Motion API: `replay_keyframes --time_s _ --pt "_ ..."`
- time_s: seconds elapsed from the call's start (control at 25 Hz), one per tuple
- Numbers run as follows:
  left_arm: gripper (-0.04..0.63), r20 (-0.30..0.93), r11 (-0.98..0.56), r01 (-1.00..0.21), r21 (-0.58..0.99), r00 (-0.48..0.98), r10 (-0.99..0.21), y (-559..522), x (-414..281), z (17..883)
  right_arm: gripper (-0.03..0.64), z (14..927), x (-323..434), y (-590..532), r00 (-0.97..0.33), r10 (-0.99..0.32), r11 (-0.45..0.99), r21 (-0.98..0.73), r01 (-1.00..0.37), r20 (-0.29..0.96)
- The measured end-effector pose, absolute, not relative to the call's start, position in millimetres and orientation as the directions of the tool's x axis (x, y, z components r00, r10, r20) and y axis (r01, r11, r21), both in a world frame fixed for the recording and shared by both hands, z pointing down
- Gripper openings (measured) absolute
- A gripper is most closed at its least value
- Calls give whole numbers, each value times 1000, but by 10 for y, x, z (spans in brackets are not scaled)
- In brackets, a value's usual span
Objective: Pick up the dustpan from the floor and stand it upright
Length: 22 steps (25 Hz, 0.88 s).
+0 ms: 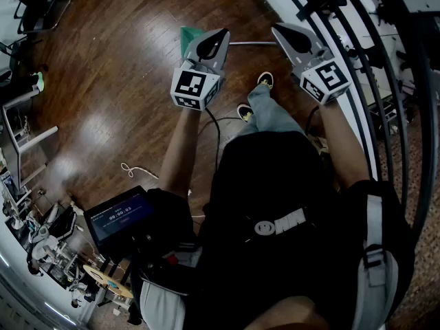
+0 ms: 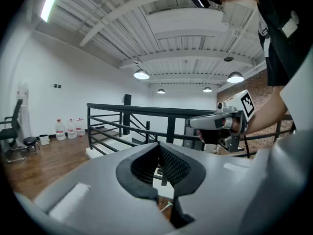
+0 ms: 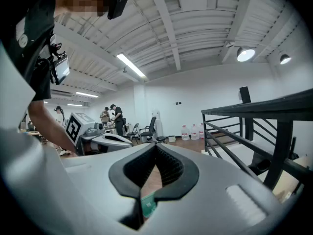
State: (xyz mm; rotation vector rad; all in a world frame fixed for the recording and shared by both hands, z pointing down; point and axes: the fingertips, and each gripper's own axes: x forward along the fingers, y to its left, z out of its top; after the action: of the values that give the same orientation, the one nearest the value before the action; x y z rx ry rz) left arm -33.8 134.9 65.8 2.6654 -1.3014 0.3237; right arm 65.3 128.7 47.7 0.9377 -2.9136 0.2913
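Note:
The green dustpan [image 1: 186, 36] lies on the wooden floor ahead, mostly hidden behind my left gripper [image 1: 218, 41]. Its thin metal handle [image 1: 251, 43] runs right along the floor between the two grippers. A green sliver of the dustpan [image 3: 148, 205] shows below the jaws in the right gripper view. Both grippers are held up in the air, roughly level and side by side, above the dustpan and apart from it. The left gripper [image 2: 159, 150] is shut with nothing between its pads. The right gripper [image 1: 291, 36] [image 3: 155, 150] is also shut and empty.
A black metal railing [image 1: 357, 60] and white stairs run along the right. The person's shoes [image 1: 265, 80] stand just behind the handle. A white cable [image 1: 134, 171] lies on the floor at left. Office chairs [image 3: 146, 129], water bottles [image 2: 68, 129] and distant people stand far off.

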Motion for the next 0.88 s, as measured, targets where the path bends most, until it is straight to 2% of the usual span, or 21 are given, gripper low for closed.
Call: replay_keyframes --time_s 0.2,0.32,0.44,0.64,0.88 --pt "17 395 -747 -665 2 687 -611 1095 -24 1107 3 569 980 904 -790 -599 763 -209 -612 127" --pt "17 510 -836 -547 -44 707 -490 610 85 1571 3 751 1077 350 -769 -620 737 -221 -639 157" --pt "17 579 -898 -439 -26 726 -372 197 169 2071 3 911 1146 -99 -758 -630 723 -228 -652 169" --pt "15 587 -913 -391 112 767 -257 -54 219 3095 3 1636 1245 -331 -729 -648 677 -271 -684 219" --pt "15 573 -912 -374 166 789 -220 -45 231 4720 3 3485 1149 -393 -649 -700 574 -305 -760 299"
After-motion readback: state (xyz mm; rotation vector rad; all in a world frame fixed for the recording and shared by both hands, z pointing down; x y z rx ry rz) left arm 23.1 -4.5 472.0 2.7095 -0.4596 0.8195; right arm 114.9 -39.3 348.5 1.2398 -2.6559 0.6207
